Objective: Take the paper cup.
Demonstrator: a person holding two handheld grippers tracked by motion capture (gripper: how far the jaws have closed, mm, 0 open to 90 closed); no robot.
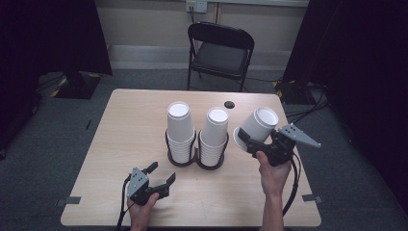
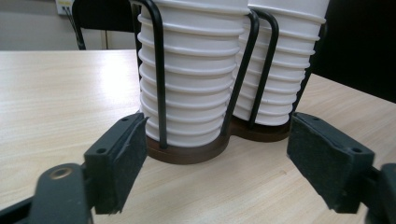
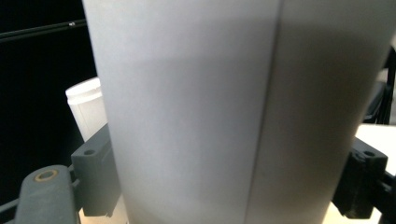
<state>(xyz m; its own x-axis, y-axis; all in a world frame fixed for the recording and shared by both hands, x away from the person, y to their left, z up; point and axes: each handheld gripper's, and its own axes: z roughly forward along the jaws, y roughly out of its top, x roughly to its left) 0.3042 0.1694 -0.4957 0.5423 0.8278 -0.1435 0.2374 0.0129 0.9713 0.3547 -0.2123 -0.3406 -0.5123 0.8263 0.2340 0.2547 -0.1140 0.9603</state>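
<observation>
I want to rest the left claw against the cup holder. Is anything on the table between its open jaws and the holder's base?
Nothing visible: bare table lies between the left claw and the holder's base.

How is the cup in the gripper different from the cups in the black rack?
The held cup is one cup alone, clamped in the right gripper; the racked cups are nested in two stacks. The held cup is tilted and off the table; the racked cups stand straight, bottoms up, inside the black rack. Both are plain white paper cups. The left gripper sits open near the rack.
</observation>
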